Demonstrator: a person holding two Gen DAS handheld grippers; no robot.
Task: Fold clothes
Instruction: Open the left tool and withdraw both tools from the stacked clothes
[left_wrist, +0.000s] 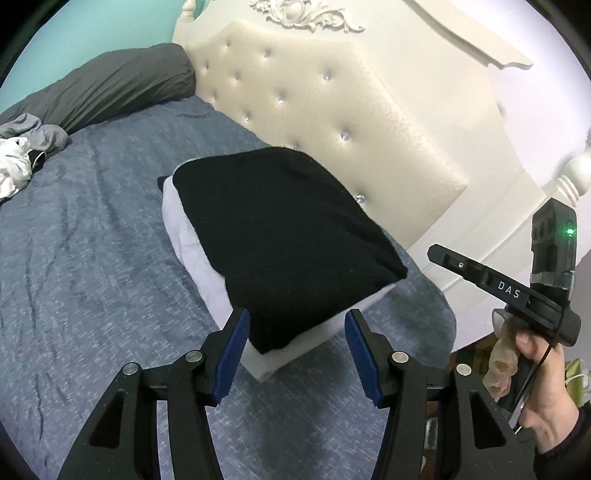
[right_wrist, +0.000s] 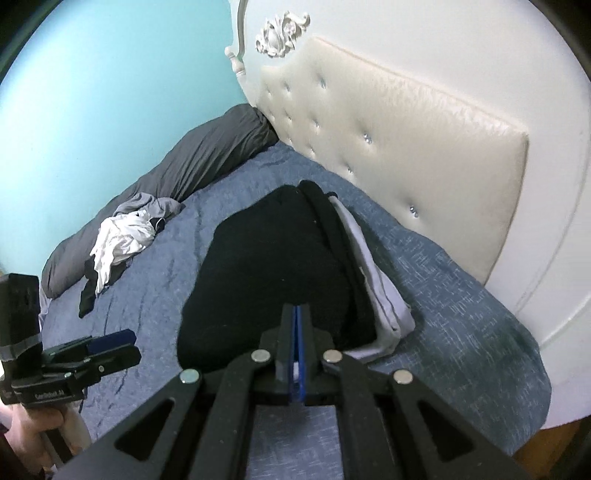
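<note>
Left gripper spread wide, empty, just short of black garment. Right gripper pressed together, nothing between pads.

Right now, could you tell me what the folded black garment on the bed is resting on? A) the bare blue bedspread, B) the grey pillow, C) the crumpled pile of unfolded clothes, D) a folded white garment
D: the folded black garment lies on top of a folded white garment, whose edges show beneath it in both wrist views, forming a stack on the blue bedspread.
</note>
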